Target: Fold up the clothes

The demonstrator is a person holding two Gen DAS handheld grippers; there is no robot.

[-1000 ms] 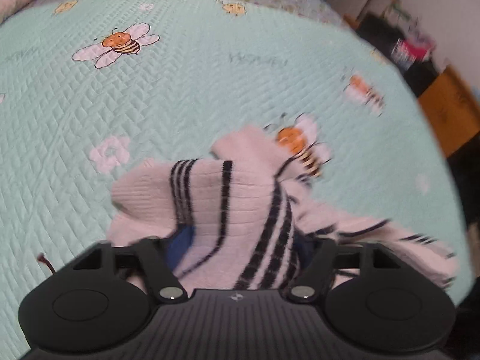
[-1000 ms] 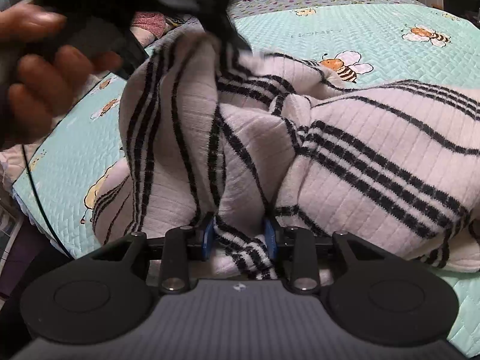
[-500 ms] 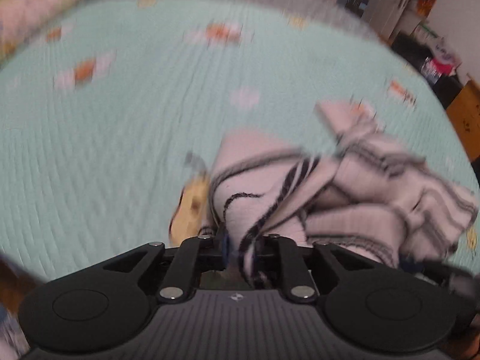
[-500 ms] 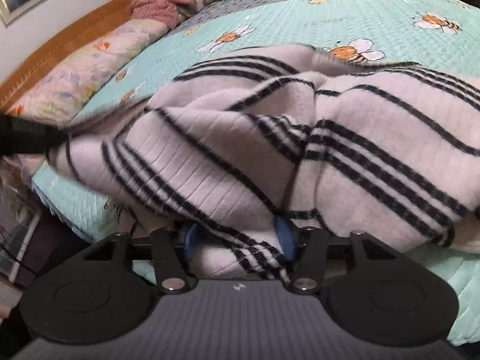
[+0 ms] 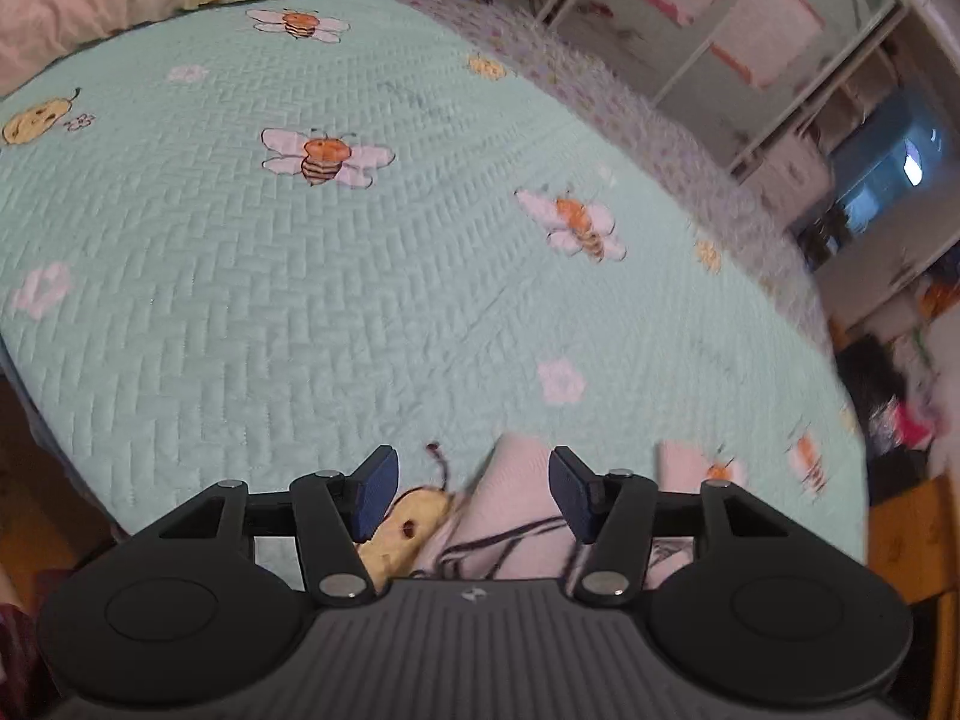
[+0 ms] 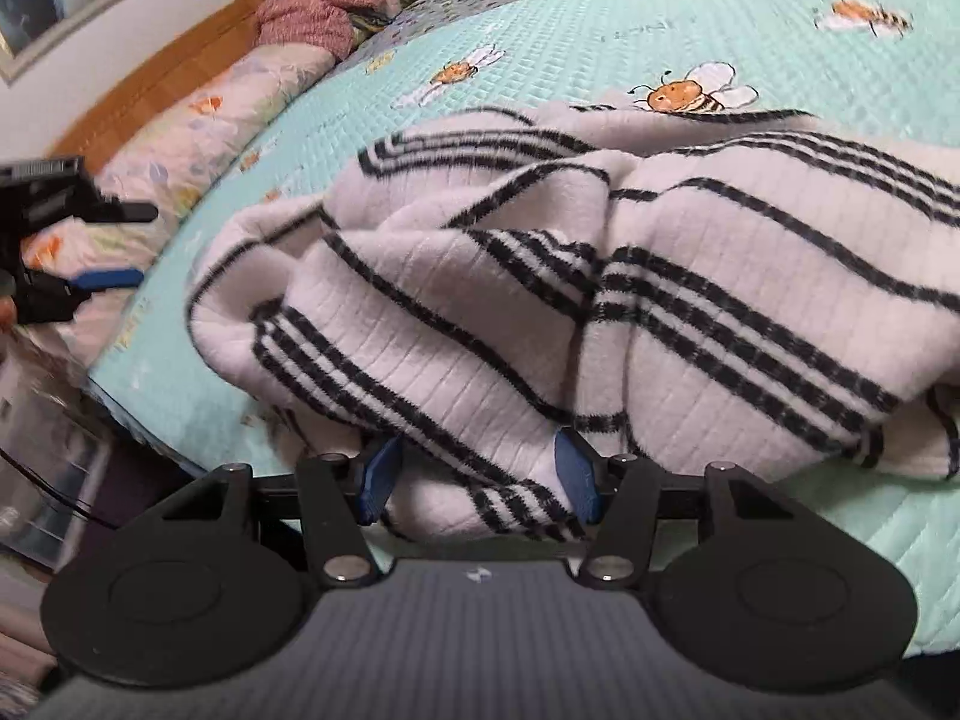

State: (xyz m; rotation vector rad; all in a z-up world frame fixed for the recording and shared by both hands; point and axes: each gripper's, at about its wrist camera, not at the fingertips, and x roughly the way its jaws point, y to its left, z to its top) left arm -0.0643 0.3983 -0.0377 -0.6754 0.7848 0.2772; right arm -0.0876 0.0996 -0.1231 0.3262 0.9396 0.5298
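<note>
A white sweater (image 6: 630,300) with black stripes lies crumpled on a mint quilted bedspread (image 6: 570,42) printed with bees, filling the centre and right of the right wrist view. Its right edge is cut off by the frame, and its lower folds drop behind the gripper body, so the garment's full outline cannot be made out. The right gripper (image 6: 477,480), at the bottom centre, has its blue pads spread wide, with a fold of the sweater lying between them; whether either pad touches the cloth cannot be told.

At the far left edge of that view the left gripper (image 6: 108,246) appears, partly cropped, its two fingers apart and nothing between them, clear of the sweater.

The left wrist view shows what the other does not: the open expanse of bedspread (image 5: 360,300) stretching to the pillows at the top, and blurred shelving in the upper right. Here the left gripper (image 5: 474,489) stands with pads well apart, and only a small strip of sweater (image 5: 516,510) shows low between them, mostly hidden behind the gripper body.
</note>
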